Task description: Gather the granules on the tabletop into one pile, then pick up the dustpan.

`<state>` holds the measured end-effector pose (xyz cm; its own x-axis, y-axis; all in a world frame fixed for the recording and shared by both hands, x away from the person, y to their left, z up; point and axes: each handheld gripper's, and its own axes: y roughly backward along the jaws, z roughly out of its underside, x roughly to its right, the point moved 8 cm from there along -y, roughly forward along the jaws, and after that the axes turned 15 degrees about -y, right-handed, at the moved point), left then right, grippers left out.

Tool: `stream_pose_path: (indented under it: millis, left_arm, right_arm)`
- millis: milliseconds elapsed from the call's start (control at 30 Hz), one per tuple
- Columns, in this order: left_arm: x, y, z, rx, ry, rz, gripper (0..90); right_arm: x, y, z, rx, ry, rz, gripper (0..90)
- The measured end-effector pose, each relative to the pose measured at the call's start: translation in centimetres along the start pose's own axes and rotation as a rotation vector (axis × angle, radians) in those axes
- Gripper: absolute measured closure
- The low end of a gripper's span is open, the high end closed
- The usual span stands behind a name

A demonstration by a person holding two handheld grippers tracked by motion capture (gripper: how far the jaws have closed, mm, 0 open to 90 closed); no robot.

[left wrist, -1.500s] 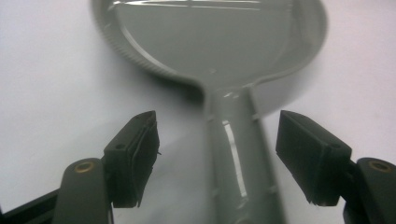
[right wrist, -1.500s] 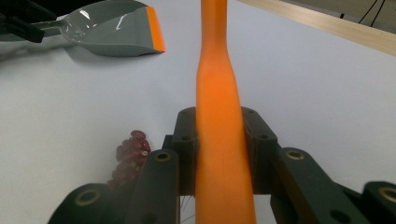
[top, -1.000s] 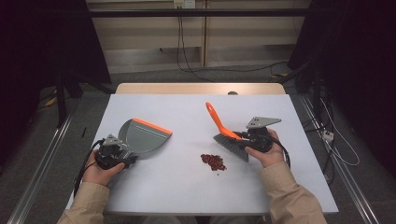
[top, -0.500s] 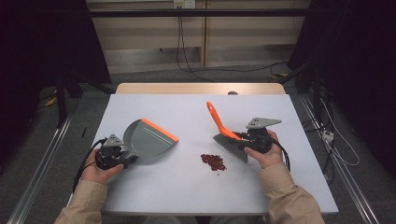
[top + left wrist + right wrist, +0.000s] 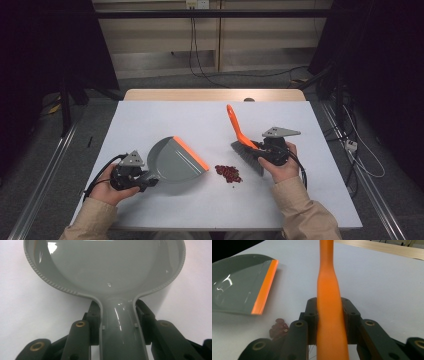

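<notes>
Dustpan of grey plastic with an orange front lip (image 5: pixel 176 160) lies on the white tabletop (image 5: pixel 165 120), left of centre in the high view, its lip facing roughly 2 o'clock toward a small heap of dark red granules (image 5: pixel 228 173). Left gripper (image 5: pixel 131 175) sits at about 8 o'clock from the pan, held in the person's left hand (image 5: pixel 111 189); its jaws have just been closing, and in the left gripper view the black pads (image 5: pixel 95 320) press on both sides of the pan's narrow grey handle, so the grip is on the dustpan (image 5: pixel 107 270). Heap of granules rests just off the pan's lip, apart from it, between the pan and a hand brush with an orange handle and dark grey bristles (image 5: pixel 242 141). Brush stands tilted, handle rising toward 11 o'clock, bristles down near the tabletop at about 2 o'clock from the heap; whether the bristles touch the surface cannot be told. Right gripper (image 5: pixel 270 152), in the person's right hand (image 5: pixel 278 167), is clamped on the lower part of the handle: the right gripper view shows both pads (image 5: pixel 312 315) tight against the orange shaft (image 5: pixel 329 302), with the granules (image 5: pixel 278 327) at 9 o'clock from the jaws and the dustpan's orange lip (image 5: pixel 264 287) beyond them at 10 o'clock.
</notes>
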<state>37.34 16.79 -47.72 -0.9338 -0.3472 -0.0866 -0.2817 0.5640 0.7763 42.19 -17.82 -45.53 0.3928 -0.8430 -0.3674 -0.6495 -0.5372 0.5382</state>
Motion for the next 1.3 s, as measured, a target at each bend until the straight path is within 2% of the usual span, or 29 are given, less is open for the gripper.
stream_pose_path:
  millis: [233, 267, 367, 400, 467, 733, 800, 967, 1133, 1300]
  left_arm:
    - [1.8, -0.4, -0.1, -0.034, -0.056, 0.071, 63.6]
    - [2.1, -0.5, -0.3, -0.023, -0.040, 0.077, 63.5]
    - [2.4, -0.7, -0.4, -0.027, -0.058, 0.099, 63.5]
    - [2.6, -0.8, -0.5, -0.023, -0.053, 0.103, 63.5]
    - [2.8, -0.9, -0.6, -0.026, -0.068, 0.119, 63.5]
    - [3.6, -1.1, -1.0, -0.027, -0.085, 0.141, 63.5]
    - [3.7, -1.0, -0.9, -0.041, -0.106, 0.145, 63.4]
    - [4.3, -1.3, -1.3, -0.033, -0.131, 0.162, 63.4]
    - [4.7, -1.6, -1.7, -0.036, -0.140, 0.169, 63.4]
    - [5.0, -1.9, -2.0, -0.034, -0.151, 0.175, 63.3]
  right_arm:
    - [-0.1, 0.2, 0.2, 0.006, -0.016, 0.023, 71.0]
    - [-0.1, 0.1, 0.3, 0.002, -0.026, 0.024, 71.0]
    - [-0.1, 0.0, 0.6, -0.007, -0.031, 0.028, 71.0]
    - [-0.1, -0.2, 0.8, -0.017, -0.023, 0.037, 71.0]
    - [-0.1, -0.4, 1.1, -0.033, -0.014, 0.053, 71.0]
    - [0.2, -0.4, 1.4, -0.046, -0.017, 0.088, 71.0]
    - [0.2, -0.4, 1.4, -0.041, -0.017, 0.092, 71.1]
    - [0.1, -0.5, 1.7, -0.037, -0.016, 0.102, 71.0]
    - [-0.4, -0.7, 1.8, -0.032, 0.010, 0.131, 71.1]
    - [-1.6, -1.4, 2.0, -0.032, 0.050, 0.159, 71.1]
